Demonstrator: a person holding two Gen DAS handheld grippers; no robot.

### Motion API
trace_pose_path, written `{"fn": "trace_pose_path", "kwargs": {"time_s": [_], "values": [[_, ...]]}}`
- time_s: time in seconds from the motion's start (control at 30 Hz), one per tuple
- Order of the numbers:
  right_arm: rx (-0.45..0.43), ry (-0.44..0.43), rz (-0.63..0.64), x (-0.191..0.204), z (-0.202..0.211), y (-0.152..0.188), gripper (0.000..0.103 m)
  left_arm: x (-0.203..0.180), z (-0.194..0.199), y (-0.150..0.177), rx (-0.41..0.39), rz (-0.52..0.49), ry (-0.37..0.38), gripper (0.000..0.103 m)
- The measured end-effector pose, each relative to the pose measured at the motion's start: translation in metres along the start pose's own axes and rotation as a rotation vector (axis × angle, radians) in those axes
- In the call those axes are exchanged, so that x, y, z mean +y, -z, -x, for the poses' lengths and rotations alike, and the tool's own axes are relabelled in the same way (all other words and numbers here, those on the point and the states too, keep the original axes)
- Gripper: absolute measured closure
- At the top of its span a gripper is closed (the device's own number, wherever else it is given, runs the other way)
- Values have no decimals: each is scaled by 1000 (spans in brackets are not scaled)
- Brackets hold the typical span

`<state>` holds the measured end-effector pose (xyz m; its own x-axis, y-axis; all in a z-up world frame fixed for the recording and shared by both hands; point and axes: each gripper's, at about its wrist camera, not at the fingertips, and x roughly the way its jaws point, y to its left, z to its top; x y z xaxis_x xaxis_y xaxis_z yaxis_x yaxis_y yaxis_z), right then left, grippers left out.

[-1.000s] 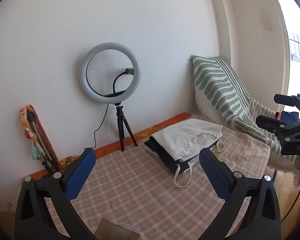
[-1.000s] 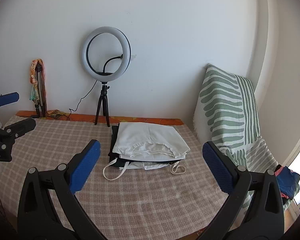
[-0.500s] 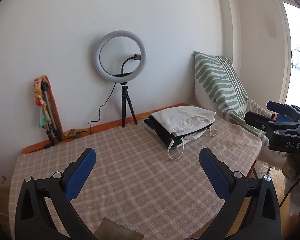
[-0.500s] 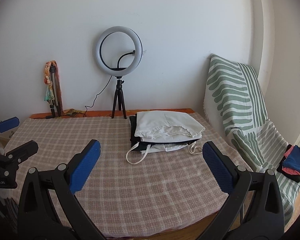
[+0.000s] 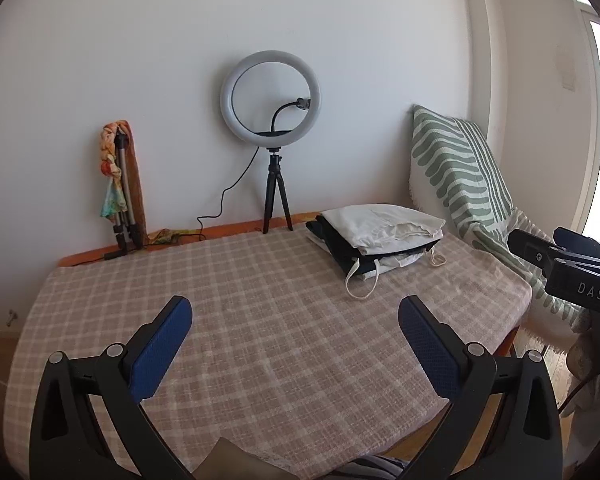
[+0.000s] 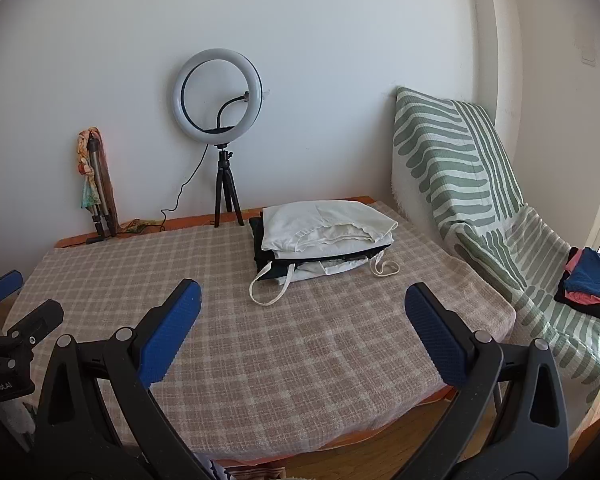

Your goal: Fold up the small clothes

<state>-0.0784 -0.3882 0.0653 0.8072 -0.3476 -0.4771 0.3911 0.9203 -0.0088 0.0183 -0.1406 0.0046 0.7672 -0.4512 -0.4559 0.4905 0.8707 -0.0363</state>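
Note:
A stack of folded clothes [image 5: 380, 236] [image 6: 324, 236], white on top with dark pieces beneath and loose white straps, rests at the far right of the checked table [image 5: 260, 320] [image 6: 300, 340]. My left gripper [image 5: 296, 320] hangs open above the near part of the table, nothing between its blue pads. My right gripper [image 6: 300, 304] is likewise open and empty, well short of the stack. A second small pile of blue, pink and black clothes [image 6: 588, 280] lies on the striped seat at the right. Each gripper shows at the edge of the other's view.
A ring light on a black tripod [image 5: 272, 140] [image 6: 220, 120] stands at the table's back edge with its cable trailing left. A folded tripod wrapped in a colourful cloth [image 5: 120, 184] leans on the wall. A green-striped covered seat [image 6: 460, 168] flanks the table's right side.
Both grippers have drawn back from the table and away from the folded stack, so more of the tabletop and its near edge shows now. Both stayed open and empty.

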Motion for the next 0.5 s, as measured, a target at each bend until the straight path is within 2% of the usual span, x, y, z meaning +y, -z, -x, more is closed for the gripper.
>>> {"fn": "trace_pose_path", "kwargs": {"time_s": [0.5], "values": [[7, 7, -7, -3, -4, 4, 0, 2, 7, -2, -20, 18, -8, 0]]}}
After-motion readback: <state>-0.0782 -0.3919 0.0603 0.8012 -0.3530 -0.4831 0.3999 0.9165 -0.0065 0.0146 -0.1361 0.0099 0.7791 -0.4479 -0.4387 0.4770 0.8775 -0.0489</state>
